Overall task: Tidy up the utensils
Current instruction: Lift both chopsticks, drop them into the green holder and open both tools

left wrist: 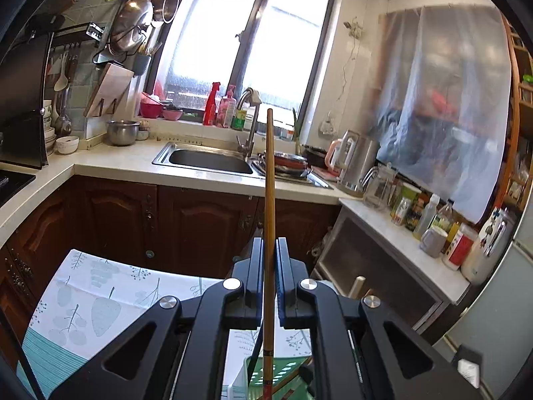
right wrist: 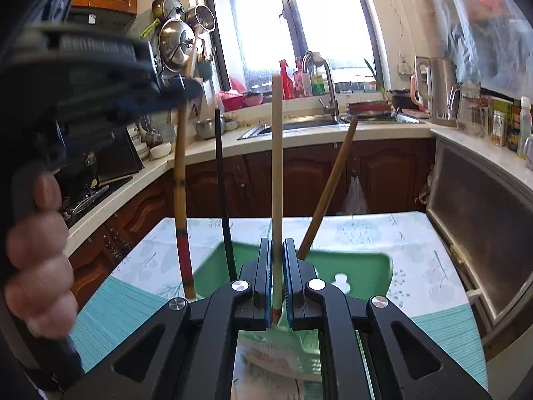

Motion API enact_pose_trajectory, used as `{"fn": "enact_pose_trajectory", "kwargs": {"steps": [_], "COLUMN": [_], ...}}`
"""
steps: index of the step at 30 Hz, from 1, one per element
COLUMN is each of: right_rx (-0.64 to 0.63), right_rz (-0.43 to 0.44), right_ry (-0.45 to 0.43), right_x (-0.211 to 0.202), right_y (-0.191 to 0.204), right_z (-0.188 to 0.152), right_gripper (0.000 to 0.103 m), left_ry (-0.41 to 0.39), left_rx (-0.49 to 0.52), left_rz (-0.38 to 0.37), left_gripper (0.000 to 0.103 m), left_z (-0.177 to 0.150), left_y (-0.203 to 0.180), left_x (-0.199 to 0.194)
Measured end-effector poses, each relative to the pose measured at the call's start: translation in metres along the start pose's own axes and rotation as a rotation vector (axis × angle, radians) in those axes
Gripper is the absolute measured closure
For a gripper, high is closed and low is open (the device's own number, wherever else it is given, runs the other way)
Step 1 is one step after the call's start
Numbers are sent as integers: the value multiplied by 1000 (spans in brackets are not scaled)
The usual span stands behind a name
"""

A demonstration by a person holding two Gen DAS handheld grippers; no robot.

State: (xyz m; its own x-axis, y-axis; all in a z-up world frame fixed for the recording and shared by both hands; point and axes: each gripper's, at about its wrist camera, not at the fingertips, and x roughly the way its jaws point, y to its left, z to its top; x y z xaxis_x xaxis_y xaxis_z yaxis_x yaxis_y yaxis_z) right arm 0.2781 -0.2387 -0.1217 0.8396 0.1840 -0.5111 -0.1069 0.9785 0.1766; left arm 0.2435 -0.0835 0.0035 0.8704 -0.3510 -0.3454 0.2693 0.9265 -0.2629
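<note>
The left tool (left wrist: 269, 280) is clamped on a yellow-brown chopstick (left wrist: 269, 200), which runs straight ahead between its fingers, tip toward the kitchen window; beneath the tool the chopstick's banded lower end reaches down to a green basket (left wrist: 260, 375), so the grip seems meant to keep it upright while it is lowered in or lifted out; which of the two I cannot tell. The right tool (right wrist: 276, 280) is closed narrowly on a pale chopstick (right wrist: 277, 166), held likewise along the fingers and standing nearly vertical; its lower end drops just behind the fingers toward the same green basket (right wrist: 366, 266), which sits directly ahead of and under the tool on the leaf-printed surface (right wrist: 416, 243). To the left of the right tool a black chopstick (right wrist: 222, 183) stands in the basket, and further left the left tool's chopstick (right wrist: 181, 200) hangs with red and dark bands near its foot, gripped from above, the person's hand (right wrist: 36, 253) blurred at the frame edge; to the right a brown chopstick (right wrist: 328, 193) leans outward from the basket. The upright hold suits dropping each stick end-first among the others. Beyond the surface lie dark wooden cabinets, then the sink (left wrist: 210, 160) under the window.
</note>
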Motion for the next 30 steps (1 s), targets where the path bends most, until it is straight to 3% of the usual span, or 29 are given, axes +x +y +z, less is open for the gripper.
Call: {"fn": "enact_pose_trajectory", "kwargs": {"steps": [5, 13, 20, 24, 25, 28, 30], "right_rx": [51, 86, 101, 103, 108, 125, 128], "right_rz": [20, 37, 9, -13, -12, 0, -2], "right_ry": [41, 4, -19, -15, -10, -3, 6], "right_x": [5, -29, -64, -82, -82, -93, -100], "right_y": [-11, -15, -23, -26, -28, -30, -27], "right_z": [-16, -24, -18, -20, -20, -26, -29], "right_gripper": [81, 80, 80, 80, 80, 80, 79], "left_ry": [-25, -22, -38, 8, 29, 109, 175], "left_rx": [10, -4, 49, 75, 78, 78, 48], "left_rz": [-2, 24, 68, 68, 69, 60, 49], "left_gripper": [99, 99, 99, 97, 95, 70, 43], "left_z": [0, -11, -30, -51, -57, -72, -81], "left_y": [-5, -3, -9, -9, -8, -1, 7], "left_x": [-6, 7, 21, 19, 16, 9, 3]}}
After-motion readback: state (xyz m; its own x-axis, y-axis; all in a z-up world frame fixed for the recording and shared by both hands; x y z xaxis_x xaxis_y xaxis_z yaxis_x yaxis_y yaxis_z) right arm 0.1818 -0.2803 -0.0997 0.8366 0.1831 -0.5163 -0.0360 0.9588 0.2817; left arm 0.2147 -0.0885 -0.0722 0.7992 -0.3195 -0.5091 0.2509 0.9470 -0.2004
